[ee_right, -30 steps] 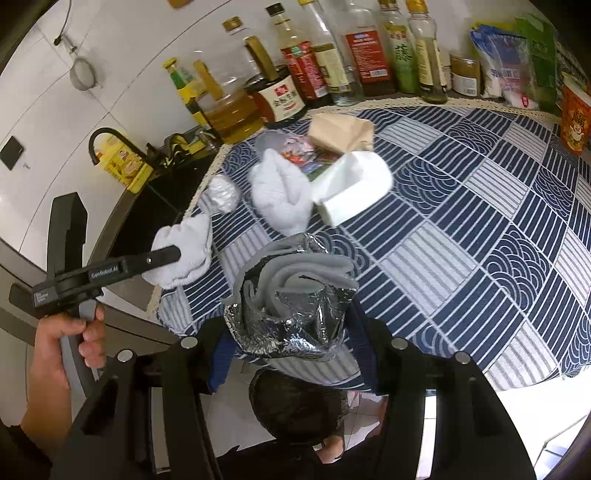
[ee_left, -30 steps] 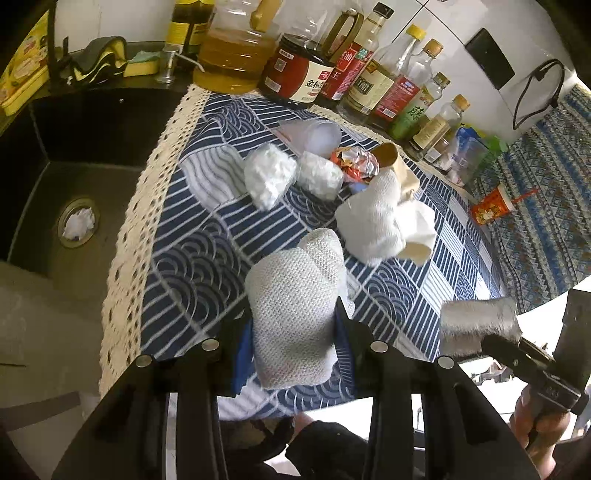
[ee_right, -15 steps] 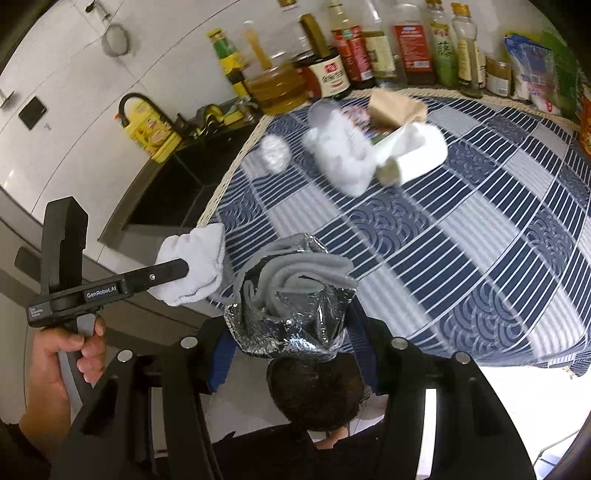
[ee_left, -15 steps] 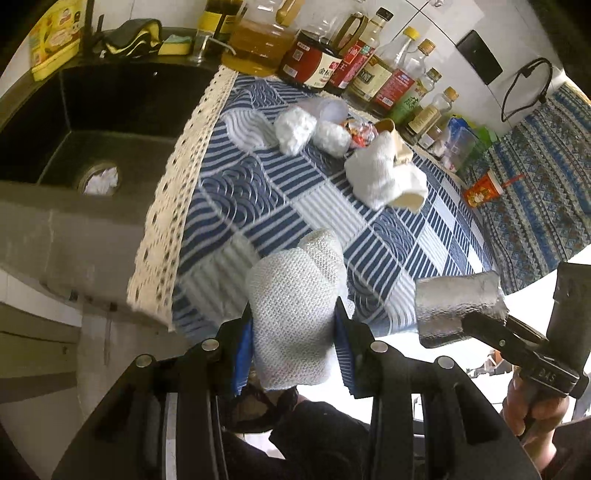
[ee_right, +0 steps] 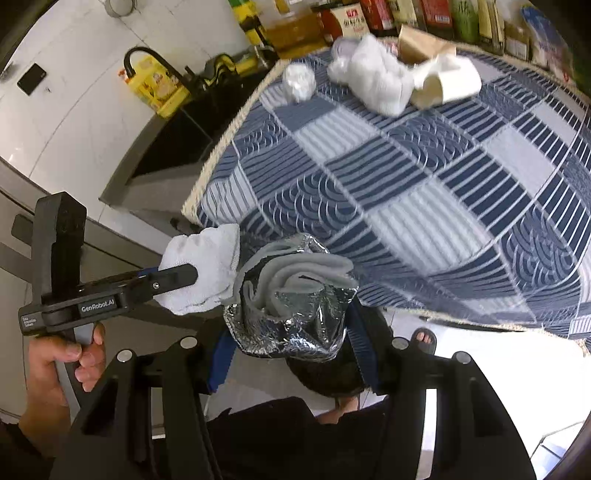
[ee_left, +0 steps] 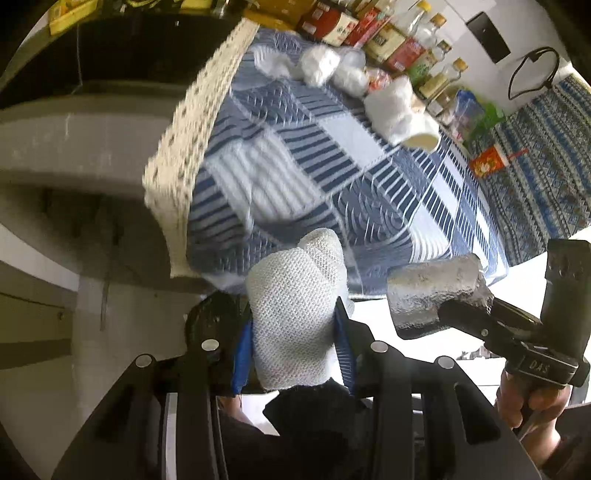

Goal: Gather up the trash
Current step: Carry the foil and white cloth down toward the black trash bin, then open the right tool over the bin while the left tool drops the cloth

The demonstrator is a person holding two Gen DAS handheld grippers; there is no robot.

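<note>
My left gripper (ee_left: 295, 332) is shut on a white crumpled paper towel (ee_left: 295, 314), held off the front edge of the table; it also shows in the right wrist view (ee_right: 207, 269). My right gripper (ee_right: 291, 325) is shut on a crumpled silver foil wrapper (ee_right: 291, 314) with grey material inside, also seen in the left wrist view (ee_left: 432, 291). More trash lies at the far side of the blue patterned tablecloth (ee_right: 424, 177): white tissue wads (ee_right: 376, 81), a small tissue ball (ee_right: 299, 81), a tipped paper cup (ee_right: 443, 85) and a brown paper piece (ee_right: 417, 48).
Sauce and oil bottles (ee_left: 369, 33) line the wall behind the table. A dark sink (ee_right: 177, 136) with a yellow bottle (ee_right: 159, 88) lies left of the table. A red cup (ee_left: 489, 162) stands at the far right. A person's head and foot (ee_right: 424, 338) are below.
Both grippers have pulled back and down from the table with their trash still held; the table edge now lies ahead of them and the two grippers sit closer together.
</note>
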